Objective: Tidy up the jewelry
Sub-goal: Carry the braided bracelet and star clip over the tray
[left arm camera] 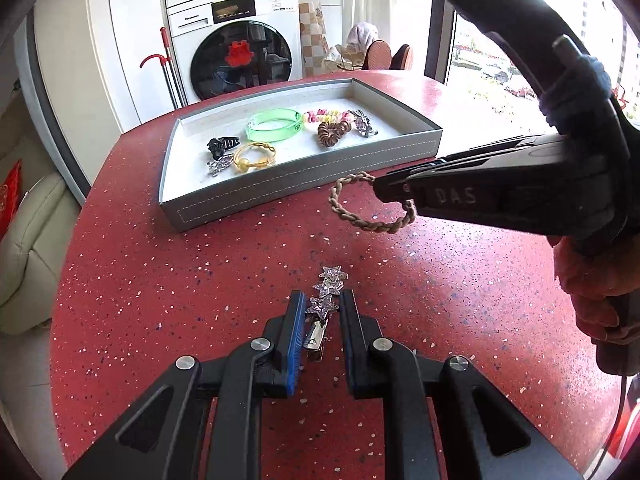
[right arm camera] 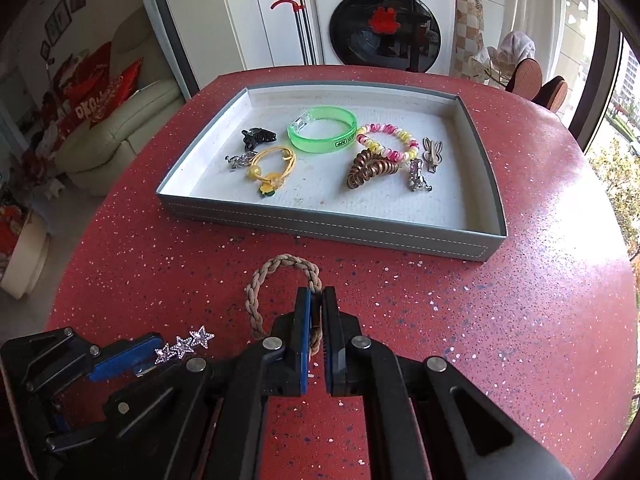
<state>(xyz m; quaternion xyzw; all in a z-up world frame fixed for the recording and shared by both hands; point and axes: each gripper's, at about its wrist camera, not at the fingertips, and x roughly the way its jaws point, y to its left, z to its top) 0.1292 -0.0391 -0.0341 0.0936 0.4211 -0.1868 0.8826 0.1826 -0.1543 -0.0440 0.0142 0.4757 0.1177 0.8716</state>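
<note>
A silver hair clip with three glittery stars (left arm camera: 330,288) sits between the blue pads of my left gripper (left arm camera: 322,304), which is shut on it just above the red speckled table (left arm camera: 160,280). The same clip (right arm camera: 188,344) pokes out at the lower left of the right wrist view. My right gripper (right arm camera: 317,294) is shut on a beige braided hair tie (right arm camera: 280,261), whose loop hangs forward of the fingers. From the left wrist view, the right gripper (left arm camera: 386,190) holds that tie (left arm camera: 334,202) in front of the grey tray (left arm camera: 300,188).
The grey tray (right arm camera: 320,224) holds a green bangle (right arm camera: 322,128), a yellow hair tie (right arm camera: 272,164), a black clip (right arm camera: 258,136), brown (right arm camera: 368,168) and pink-yellow (right arm camera: 384,138) spiral ties and several silver clips. A washing machine (right arm camera: 384,32) stands beyond the table's far edge, a sofa to the left.
</note>
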